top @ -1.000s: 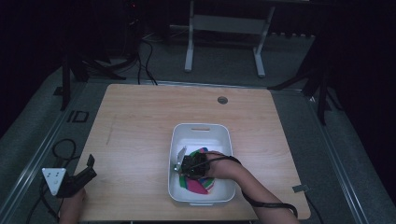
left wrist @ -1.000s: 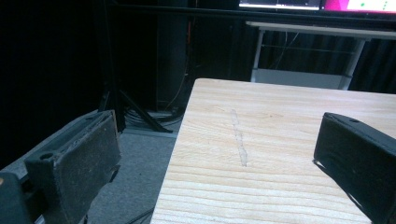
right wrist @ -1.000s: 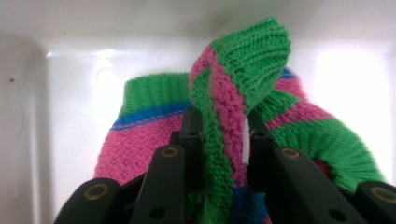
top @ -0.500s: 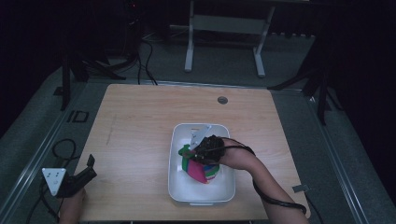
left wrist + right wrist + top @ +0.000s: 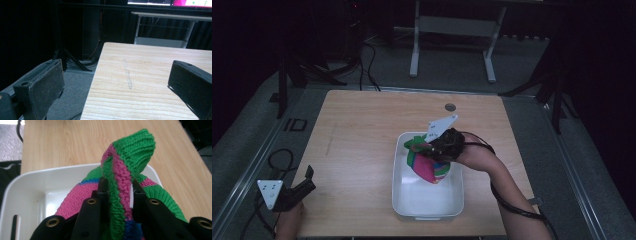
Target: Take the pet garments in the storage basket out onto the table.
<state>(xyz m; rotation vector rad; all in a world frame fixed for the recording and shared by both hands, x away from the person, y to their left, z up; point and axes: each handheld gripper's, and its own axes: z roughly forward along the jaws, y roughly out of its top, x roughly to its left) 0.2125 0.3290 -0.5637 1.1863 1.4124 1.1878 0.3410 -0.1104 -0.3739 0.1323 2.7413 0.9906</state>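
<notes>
i have my right gripper (image 5: pixel 119 192) clamped on a fold of the knitted cloth (image 5: pixel 428 165), its jaws pinching the ribbed green and pink edge between them. the cloth hangs over the white tub (image 5: pixel 404 200), its lower end just above or barely touching the floor of it; i cannot tell which. to do this well, i think i should lift straight up until the hanging end is over the rim, hold the pinch firm so the soft knit does not slide out, then carry it across to bare table (image 5: pixel 362 130). my left gripper (image 5: pixel 297 190) waits at the near left table corner, jaws wide apart with nothing between them. the cloth is thick, striped green, pink and blue, bunched and floppy.
</notes>
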